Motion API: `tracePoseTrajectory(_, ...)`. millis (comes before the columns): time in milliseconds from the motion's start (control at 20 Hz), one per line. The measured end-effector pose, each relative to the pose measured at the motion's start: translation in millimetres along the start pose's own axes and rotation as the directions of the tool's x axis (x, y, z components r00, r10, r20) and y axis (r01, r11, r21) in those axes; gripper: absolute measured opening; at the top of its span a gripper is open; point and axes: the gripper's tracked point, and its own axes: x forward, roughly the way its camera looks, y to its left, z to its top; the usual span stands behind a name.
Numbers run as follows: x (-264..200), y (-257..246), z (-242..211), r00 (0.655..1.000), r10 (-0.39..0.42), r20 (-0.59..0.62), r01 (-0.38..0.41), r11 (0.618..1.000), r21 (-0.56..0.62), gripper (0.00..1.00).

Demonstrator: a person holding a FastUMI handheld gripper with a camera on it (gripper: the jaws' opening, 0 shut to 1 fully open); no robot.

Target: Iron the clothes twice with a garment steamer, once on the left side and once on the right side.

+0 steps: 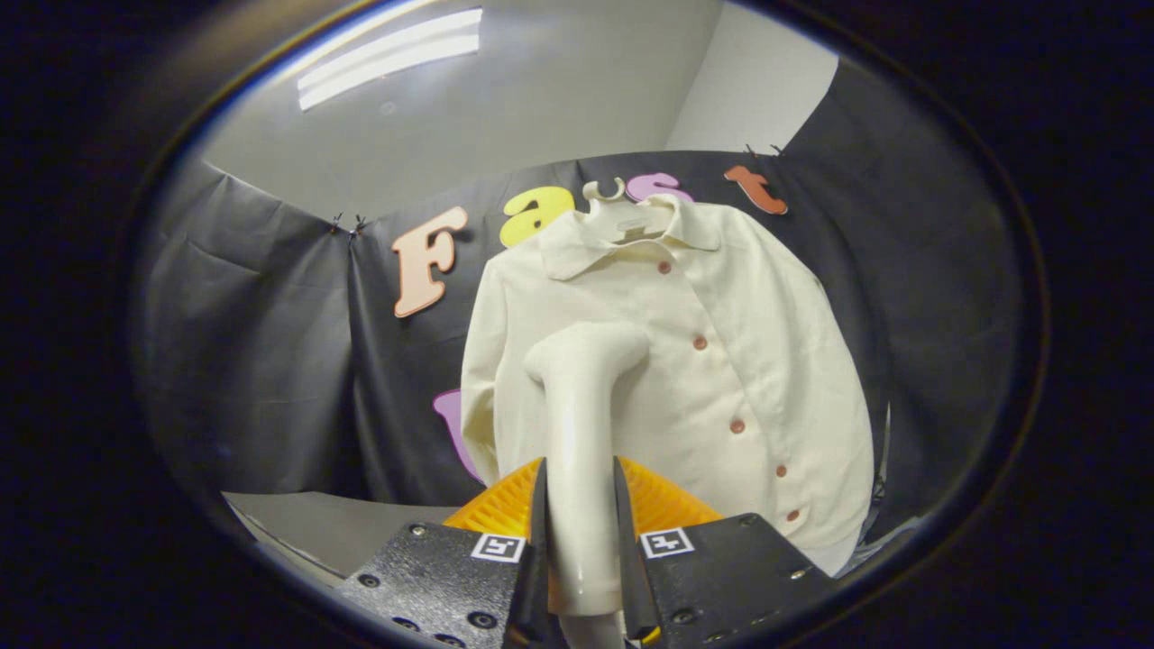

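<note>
A cream buttoned shirt [721, 361] hangs on a pale hanger [606, 191] against the booth's wall, its front facing me. My gripper [580, 505] is shut on the handle of a cream garment steamer [581, 424], both fingers pressing its sides. The steamer rises from between the fingers and its head sits in front of the shirt's left half, near chest height. Whether the head touches the cloth, I cannot tell.
A grey table surface [334, 527] lies low to the left beyond the fingers. The black cloth wall [252, 361] stands behind the shirt. A ceiling light [388, 56] glows overhead.
</note>
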Motion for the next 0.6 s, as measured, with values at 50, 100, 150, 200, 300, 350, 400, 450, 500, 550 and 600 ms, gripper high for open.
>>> tracePoseTrajectory(50, -3, -5, -8, 1.000, -0.003, -0.011, 0.003, 1.000, 0.018, 0.32)
tracePoseTrajectory(100, -7, -10, -14, 1.000, -0.005, -0.019, 0.006, 0.999, 0.038, 0.32)
tracePoseTrajectory(150, -11, -15, -22, 1.000, -0.008, -0.029, 0.010, 0.998, 0.054, 0.32)
tracePoseTrajectory(200, -15, -21, -29, 0.999, -0.012, -0.036, 0.014, 0.998, 0.064, 0.32)
tracePoseTrajectory(300, -22, -27, -44, 0.999, -0.019, -0.051, 0.023, 0.996, 0.083, 0.32)
tracePoseTrajectory(350, -27, -32, -51, 0.998, -0.022, -0.061, 0.027, 0.995, 0.092, 0.32)
tracePoseTrajectory(400, -32, -36, -60, 0.997, -0.024, -0.070, 0.031, 0.995, 0.100, 0.32)
tracePoseTrajectory(450, -38, -39, -69, 0.996, -0.026, -0.080, 0.034, 0.994, 0.106, 0.32)
tracePoseTrajectory(500, -44, -42, -78, 0.995, -0.027, -0.092, 0.037, 0.993, 0.109, 0.32)
tracePoseTrajectory(550, -49, -45, -88, 0.995, -0.028, -0.100, 0.039, 0.993, 0.112, 0.32)
tracePoseTrajectory(600, -54, -49, -98, 0.993, -0.028, -0.113, 0.041, 0.992, 0.115, 0.32)
